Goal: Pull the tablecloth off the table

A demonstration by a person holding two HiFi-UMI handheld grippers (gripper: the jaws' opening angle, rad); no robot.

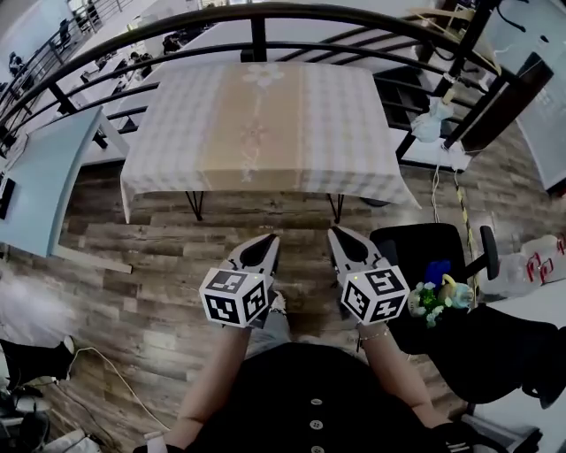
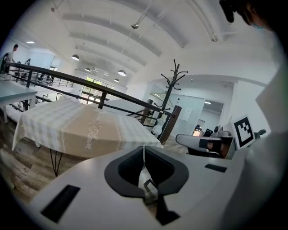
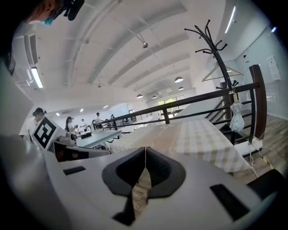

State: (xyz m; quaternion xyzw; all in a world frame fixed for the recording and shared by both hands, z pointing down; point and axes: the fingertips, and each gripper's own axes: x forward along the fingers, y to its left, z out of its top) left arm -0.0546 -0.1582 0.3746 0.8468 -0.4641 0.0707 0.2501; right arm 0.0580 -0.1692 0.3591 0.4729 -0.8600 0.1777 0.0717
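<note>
Left hand-held gripper (image 1: 271,239) and right hand-held gripper (image 1: 335,234) shut, empty, short of desk (image 1: 195,205). Checked beige-white fabric tablecloth (image 1: 256,124) covers desk fully. Approach step, I judge; next: open jaws at near-edge overhang.

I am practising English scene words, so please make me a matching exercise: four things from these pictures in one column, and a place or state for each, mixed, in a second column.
Column one:
1 tablecloth
2 railing
3 left gripper
4 black chair

Column two:
a behind the table
b shut, holding nothing
c spread over the table
d on the wooden floor, at the head view's right

Pairs: 1-c, 2-a, 3-b, 4-d.
</note>
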